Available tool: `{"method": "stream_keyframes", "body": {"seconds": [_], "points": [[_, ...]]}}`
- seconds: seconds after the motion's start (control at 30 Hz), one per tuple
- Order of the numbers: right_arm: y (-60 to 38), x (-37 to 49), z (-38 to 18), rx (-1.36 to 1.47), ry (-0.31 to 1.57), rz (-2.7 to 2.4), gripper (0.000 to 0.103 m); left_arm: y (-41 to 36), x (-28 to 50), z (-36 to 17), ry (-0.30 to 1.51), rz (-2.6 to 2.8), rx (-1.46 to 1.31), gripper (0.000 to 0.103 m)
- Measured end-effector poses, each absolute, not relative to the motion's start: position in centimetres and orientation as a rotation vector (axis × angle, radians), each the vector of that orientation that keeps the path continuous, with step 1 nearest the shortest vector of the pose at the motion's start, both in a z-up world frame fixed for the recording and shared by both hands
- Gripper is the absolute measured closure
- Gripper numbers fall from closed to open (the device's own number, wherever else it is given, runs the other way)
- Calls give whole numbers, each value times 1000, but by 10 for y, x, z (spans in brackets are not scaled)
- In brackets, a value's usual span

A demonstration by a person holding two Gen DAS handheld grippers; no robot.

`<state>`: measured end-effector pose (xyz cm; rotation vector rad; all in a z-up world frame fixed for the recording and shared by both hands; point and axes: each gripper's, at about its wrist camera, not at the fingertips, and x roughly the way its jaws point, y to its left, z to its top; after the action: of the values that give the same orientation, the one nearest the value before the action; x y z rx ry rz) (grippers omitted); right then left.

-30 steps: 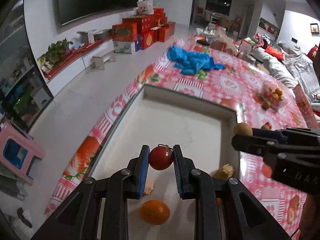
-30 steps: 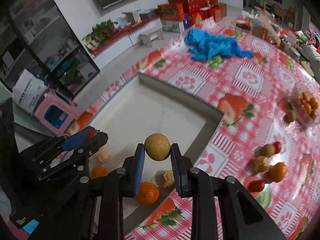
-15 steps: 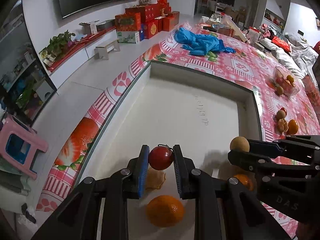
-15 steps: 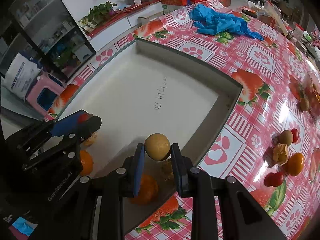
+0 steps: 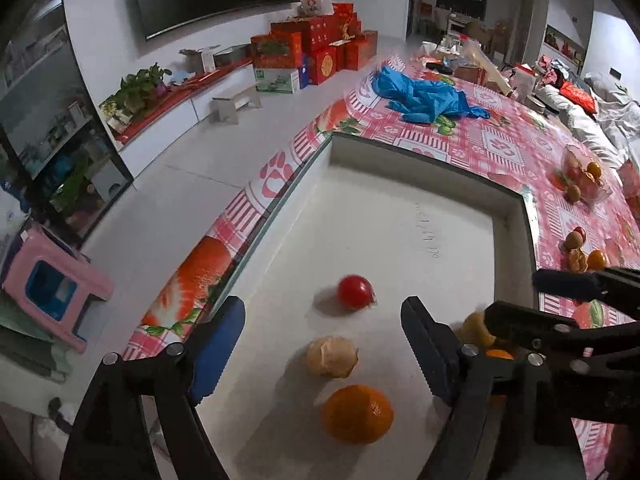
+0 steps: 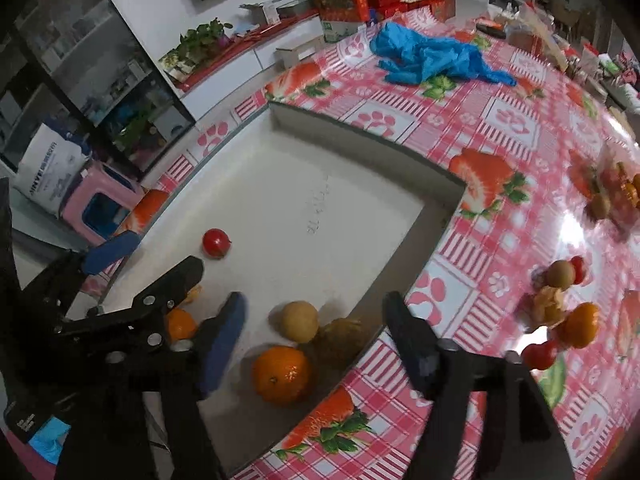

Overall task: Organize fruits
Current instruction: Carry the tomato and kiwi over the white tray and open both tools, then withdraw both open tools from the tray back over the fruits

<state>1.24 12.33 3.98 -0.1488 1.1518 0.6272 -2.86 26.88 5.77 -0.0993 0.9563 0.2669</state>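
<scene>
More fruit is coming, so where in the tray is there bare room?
Free: the tray floor beyond the cherry tomato, up to the far wall. Crowded: the near corner, with the orange, longan and peeled tangerine.

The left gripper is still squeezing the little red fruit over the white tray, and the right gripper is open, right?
No. The left gripper is open too; the left wrist view shows the red fruit lying loose in the white tray. The right gripper is open.
</scene>
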Motion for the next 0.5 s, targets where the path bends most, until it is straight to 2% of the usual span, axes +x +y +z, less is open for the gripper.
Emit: {"method": "stream_keyframes", "body": {"seconds": [0.1,0.23,0.27,0.3,0.5], "points": [[120,11,49,-140,1137,640,20,265,-29,67,951,258,-76,22],[104,16,66,-92,1124,637,12,254,-27,85,929,234,-44,22],[98,18,70,-71,1129,637,2,251,-25,90,923,225,-38,22],[92,21,74,-45,1128,636,0,246,-25,97,914,220,-25,22],[41,29,99,56,1061,567,0,217,-23,129,875,136,-11,22]]}}
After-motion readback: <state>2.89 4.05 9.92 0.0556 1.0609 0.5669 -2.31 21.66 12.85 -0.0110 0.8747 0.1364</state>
